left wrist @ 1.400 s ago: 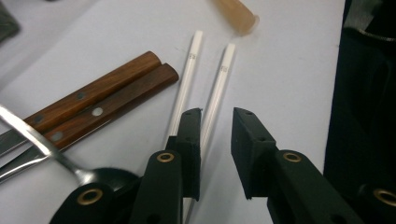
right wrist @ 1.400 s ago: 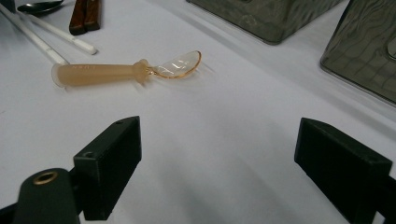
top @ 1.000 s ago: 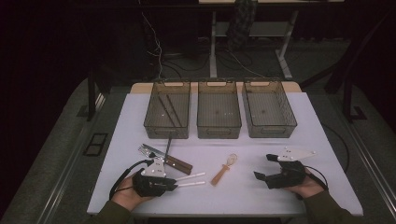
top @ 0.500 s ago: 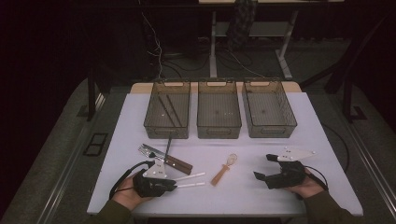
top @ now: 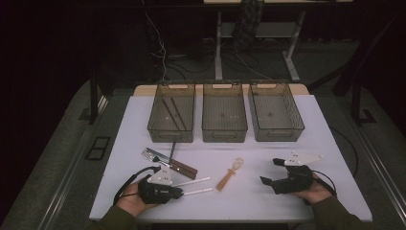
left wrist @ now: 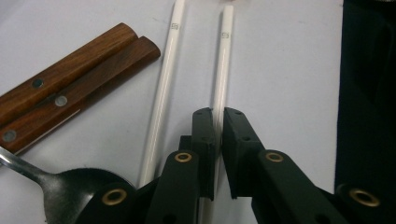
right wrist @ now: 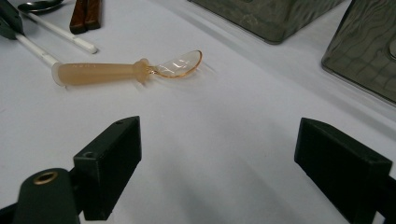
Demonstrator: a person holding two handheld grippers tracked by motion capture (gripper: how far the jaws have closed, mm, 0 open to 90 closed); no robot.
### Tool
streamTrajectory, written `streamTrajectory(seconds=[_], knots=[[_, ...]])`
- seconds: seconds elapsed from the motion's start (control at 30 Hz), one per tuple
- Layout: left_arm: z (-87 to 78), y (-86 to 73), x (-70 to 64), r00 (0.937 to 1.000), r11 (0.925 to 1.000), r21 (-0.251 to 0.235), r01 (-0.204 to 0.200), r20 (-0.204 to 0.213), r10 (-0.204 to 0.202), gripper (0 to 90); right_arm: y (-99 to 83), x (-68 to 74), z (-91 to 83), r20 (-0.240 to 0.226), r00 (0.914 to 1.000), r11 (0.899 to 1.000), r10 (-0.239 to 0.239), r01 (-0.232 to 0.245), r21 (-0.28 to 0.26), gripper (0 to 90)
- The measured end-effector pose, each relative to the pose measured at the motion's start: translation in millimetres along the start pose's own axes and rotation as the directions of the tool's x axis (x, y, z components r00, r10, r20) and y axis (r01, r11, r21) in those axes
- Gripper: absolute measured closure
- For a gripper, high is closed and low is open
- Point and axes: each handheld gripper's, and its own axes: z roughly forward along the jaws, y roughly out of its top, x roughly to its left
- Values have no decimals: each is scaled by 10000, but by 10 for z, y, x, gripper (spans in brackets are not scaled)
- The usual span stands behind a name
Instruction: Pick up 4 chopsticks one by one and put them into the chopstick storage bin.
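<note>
Left gripper view has the left tongs [left wrist: 218, 122] pinching one slim white plastic chopstick [left wrist: 223, 60] on the white table [left wrist: 289, 70]. Right tongs [right wrist: 217, 154] rest spread wide, apart from the translucent amber spoon [right wrist: 116, 71].

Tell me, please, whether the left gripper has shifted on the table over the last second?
No. The left gripper stays beside the wooden-handled cutlery, closed on the nearer white chopstick.

Three bins [top: 224, 115] line the table's [top: 325, 143] far edge; cutlery lies near the left gripper [top: 179, 192].
</note>
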Motion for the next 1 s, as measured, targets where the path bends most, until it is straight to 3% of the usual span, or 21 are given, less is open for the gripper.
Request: streamTrajectory(seconds=[0.17, 0.37, 0.63, 1.0], knots=[[2, -17, 54, 9989, 9996, -119, 274, 397, -269, 825, 0, 1, 3, -1, 10000, 10000, -23, 23, 17, 141], [-1, -10, 73, 9976, 9988, -91, 472, 519, -467, 835, 2, 2, 0, 5, 10000, 10000, -22, 22, -2, 141], [-4, 22, 59, 9979, 9984, -88, 567, 330, -563, 838, 3, 4, -1, -4, 10000, 10000, -22, 22, -1, 141], [-66, 148, 72, 9934, 9901, -806, 1149, 160, -1139, 838, 4, 1, 0, 10, 10000, 10000, -6, 6, -14, 141]])
